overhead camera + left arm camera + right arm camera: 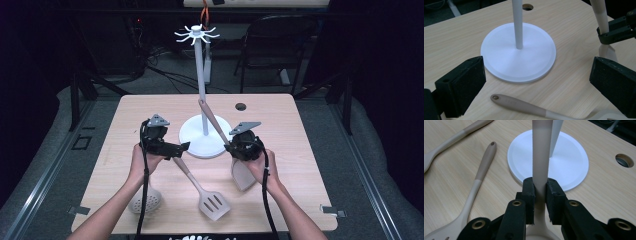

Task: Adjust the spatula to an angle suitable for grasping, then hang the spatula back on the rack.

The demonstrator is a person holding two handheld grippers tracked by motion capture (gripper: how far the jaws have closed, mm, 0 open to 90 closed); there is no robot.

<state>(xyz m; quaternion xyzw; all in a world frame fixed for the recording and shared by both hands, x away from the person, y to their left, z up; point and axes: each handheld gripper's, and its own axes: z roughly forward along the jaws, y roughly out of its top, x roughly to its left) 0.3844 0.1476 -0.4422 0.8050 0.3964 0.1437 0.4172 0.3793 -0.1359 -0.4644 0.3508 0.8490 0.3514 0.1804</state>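
Working at the wooden table [280, 200], I am facing the white rack [202, 75], whose round base [499, 60] is sitting near the middle of the tabletop with its pole rising to a ring of hooks [196, 34]. I am clamping my right gripper [540, 192] on the handle of a beige spatula [540, 150], squeezing the handle between both pads; the spatula is tilting up, its handle tip leaning against the pole and its blade [243, 175] hanging low by my right hand [265, 167]. I am holding my left gripper [537, 72] spread wide with nothing between its jaws, just beside the base. A slotted turner [212, 202] is lying flat between my hands, handle pointing toward the base. A perforated spoon [145, 200] is lying under my left forearm near the front edge.
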